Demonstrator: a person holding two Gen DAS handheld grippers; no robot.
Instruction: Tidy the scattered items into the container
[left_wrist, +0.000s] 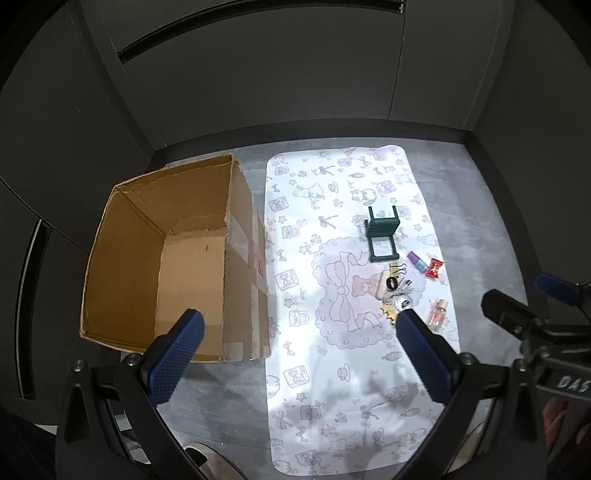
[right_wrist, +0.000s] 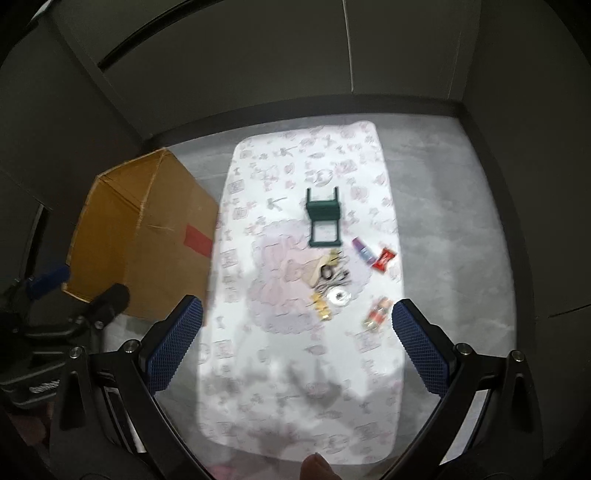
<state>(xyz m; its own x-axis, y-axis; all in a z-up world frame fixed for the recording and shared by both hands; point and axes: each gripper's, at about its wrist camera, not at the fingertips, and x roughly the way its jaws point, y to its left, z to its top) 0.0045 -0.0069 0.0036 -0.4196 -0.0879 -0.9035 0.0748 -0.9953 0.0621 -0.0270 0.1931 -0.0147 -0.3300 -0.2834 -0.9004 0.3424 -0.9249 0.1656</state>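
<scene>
Through the left wrist camera we see our left hand-held gripper (left_wrist: 299, 334) released, its blue pads (left_wrist: 177, 354) spread wide with nothing between them, hovering above the grey floor (left_wrist: 491, 206). Ahead of its left finger stands the cardboard box (left_wrist: 122, 236), open at the top and apparently empty inside. Ahead and to the right lies a white patterned mat (left_wrist: 332, 387), just beside the box. The scattered items sit on the mat beyond the right finger: a green toy chair (left_wrist: 380, 236) tipped on its back farthest off, then a purple bottle (left_wrist: 416, 260) and a red wrapper (left_wrist: 435, 267) side by side, a small heap with a binder clip (left_wrist: 396, 268) and a black ring (left_wrist: 391, 283), and a small orange bottle (left_wrist: 437, 313) close to the fingertip. At the right edge part of our right hand-held gripper (left_wrist: 517, 314) shows.

Through the right wrist camera, which is somewhat blurred, we see our right hand-held gripper (right_wrist: 297, 314) likewise released and empty. The mat (right_wrist: 295, 406) lies straight ahead between its fingers. On it, the green toy chair (right_wrist: 324, 218) is farthest, the purple bottle (right_wrist: 362, 252) and red wrapper (right_wrist: 384, 259) nearer and to the right, the orange bottle (right_wrist: 376, 314) just beside the right finger. The cardboard box (right_wrist: 140, 236) stands ahead to the left, beyond the left finger. A fingertip (right_wrist: 316, 467) shows at the bottom edge.
</scene>
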